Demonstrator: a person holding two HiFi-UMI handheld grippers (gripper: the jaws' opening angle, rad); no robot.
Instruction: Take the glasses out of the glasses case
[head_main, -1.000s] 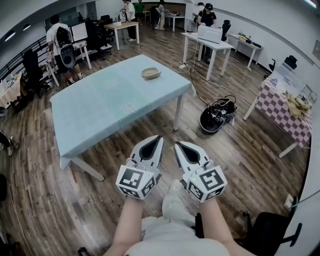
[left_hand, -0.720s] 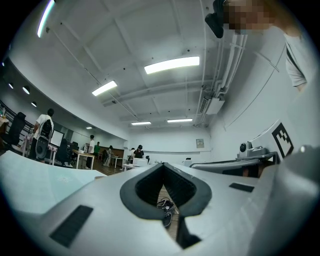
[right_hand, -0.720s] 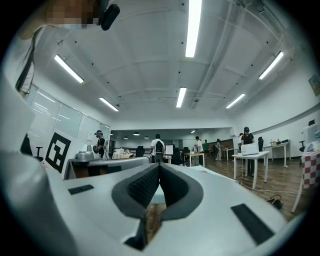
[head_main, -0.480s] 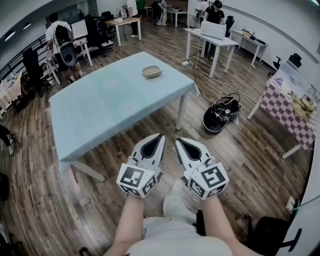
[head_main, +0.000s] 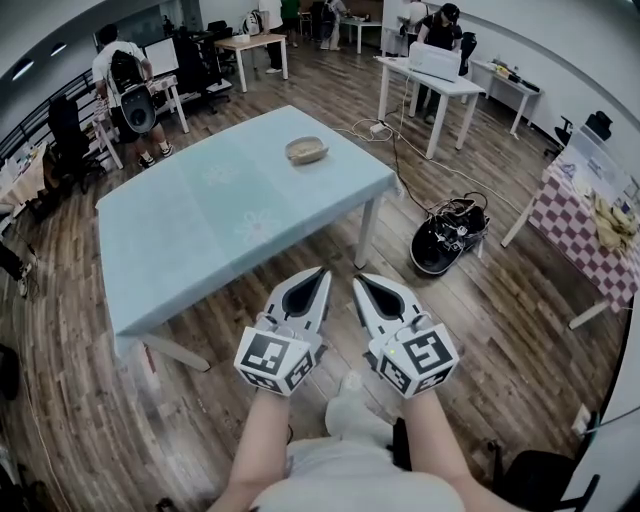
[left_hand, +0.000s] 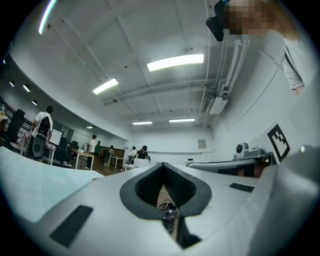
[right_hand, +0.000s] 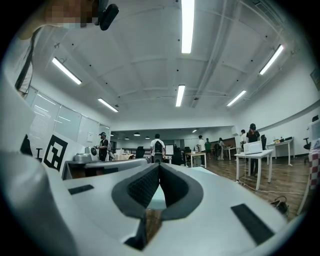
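A tan glasses case (head_main: 306, 149) lies closed near the far edge of a table with a light blue cloth (head_main: 200, 225). Both grippers are held side by side over the wooden floor, short of the table's near corner and well away from the case. My left gripper (head_main: 318, 273) has its jaws together at the tips with nothing between them, as the left gripper view (left_hand: 163, 165) also shows. My right gripper (head_main: 360, 280) is shut and empty too, and in the right gripper view (right_hand: 159, 166) it points level across the room. No glasses are visible.
A black bundle of gear and cables (head_main: 448, 232) sits on the floor right of the table. A white desk (head_main: 432, 85) stands behind it, a checkered table (head_main: 590, 235) at the right, a black chair (head_main: 540, 470) at the bottom right. People work at desks at the back.
Both grippers and the view have moved forward towards the table, which now looks a little nearer. The jaws stayed shut and the case has not moved.
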